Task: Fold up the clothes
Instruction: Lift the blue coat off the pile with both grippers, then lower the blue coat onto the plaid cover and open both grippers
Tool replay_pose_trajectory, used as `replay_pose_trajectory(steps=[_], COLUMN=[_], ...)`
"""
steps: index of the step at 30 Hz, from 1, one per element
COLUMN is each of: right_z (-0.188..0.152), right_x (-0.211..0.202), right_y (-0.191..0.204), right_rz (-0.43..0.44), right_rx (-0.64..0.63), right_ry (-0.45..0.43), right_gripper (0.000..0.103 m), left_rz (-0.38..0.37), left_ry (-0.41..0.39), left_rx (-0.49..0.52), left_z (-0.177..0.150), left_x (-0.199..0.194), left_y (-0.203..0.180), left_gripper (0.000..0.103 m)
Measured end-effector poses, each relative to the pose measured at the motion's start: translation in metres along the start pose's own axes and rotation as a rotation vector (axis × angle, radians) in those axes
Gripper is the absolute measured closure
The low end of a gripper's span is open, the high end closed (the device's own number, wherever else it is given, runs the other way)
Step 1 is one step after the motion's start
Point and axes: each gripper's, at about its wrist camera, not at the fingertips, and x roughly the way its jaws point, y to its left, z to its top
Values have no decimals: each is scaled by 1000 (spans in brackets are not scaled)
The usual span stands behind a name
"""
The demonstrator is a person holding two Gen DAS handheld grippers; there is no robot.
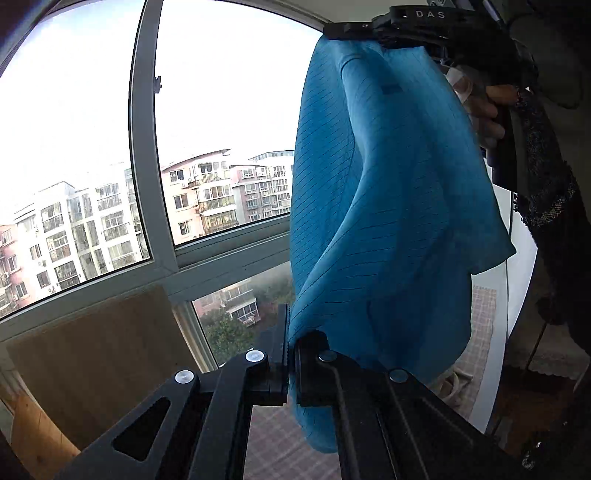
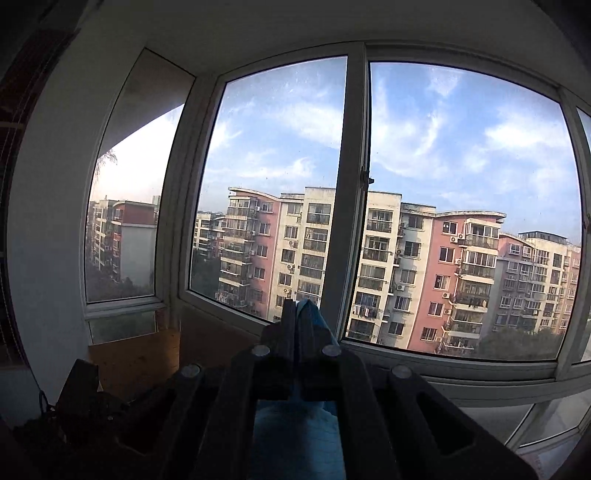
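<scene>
**Both grippers pinching a hanging blue garment**

Left gripper (image 1: 291,354), seen from its own wrist camera, has its jaws pressed together on a lower edge of the blue garment (image 1: 388,206), with cloth bunched between the pads and spilling below them. The garment hangs in the air in front of the window (image 1: 147,147), well above the checked surface (image 1: 280,435) below. At the top of this view I see the right gripper (image 1: 388,31) holding the cloth's upper edge, with the person's hand (image 1: 484,110) on its handle. I judge the fabric thin, light and limp: it drapes in long soft folds and a free corner sags at the right. Fine dark lines across it could help me keep edges square.

From the right wrist camera, the right gripper's jaws are closed on a small peak of blue cloth, the rest dropping beneath the fingers out of clear sight.

I would hold at hems and corners, since a mid-panel pinch would let such soft cloth slump. It looks smooth enough to slip from a shallow bite.
</scene>
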Motion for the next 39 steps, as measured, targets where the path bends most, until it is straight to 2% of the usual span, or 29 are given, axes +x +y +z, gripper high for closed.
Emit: replay_pose_trajectory(steps=[3, 6, 8, 10, 11, 14, 16, 19, 20, 22, 25, 28, 32, 36, 39], right_z=[-34, -94, -145, -203, -230, -293, -313, -338, -349, -376, -421, -460, -494, -515, -536], right_x=[54, 122, 175, 224, 244, 277, 278, 241, 224, 189, 131, 97, 99, 121, 139], right_y=[28, 65, 93, 122, 135, 153, 146, 129, 130, 134, 148, 175, 215, 247, 255], right_rz=[121, 249, 324, 328, 324, 306, 284, 275, 276, 265, 183, 188, 223, 229, 176], right_rx=[20, 50, 72, 39, 17, -20, 14, 55, 45, 18, -54, -98, -183, -372, -536], right_ry=[87, 222, 348, 503, 574, 716, 757, 776, 781, 791, 841, 903, 942, 965, 994], right_gripper=[102, 102, 93, 87, 87, 87, 84, 56, 53, 52, 51, 51, 51, 51, 51], left_rz=[39, 88, 95, 94, 98, 105, 118, 108, 109, 114, 102, 71, 36, 26, 18], left_ry=[96, 219, 321, 439, 501, 639, 686, 679, 675, 670, 669, 670, 662, 648, 638], left_rx=[-50, -110, -181, -248, -278, -340, -362, -415, -424, -433, -451, -458, -474, -497, -513], left_z=[-52, -114, -164, -217, -244, -310, -332, -340, -341, -339, -346, -360, -371, -376, -380], left_x=[-12, -15, -10, -1, 4, 7, 4, -18, -23, -30, -23, -8, 0, -5, -9], left_y=[11, 24, 37, 48, 54, 68, 78, 77, 82, 92, 115, 129, 133, 130, 127], left_gripper=[102, 102, 101, 100, 98, 98, 98, 98, 96, 94, 94, 94, 94, 93, 93])
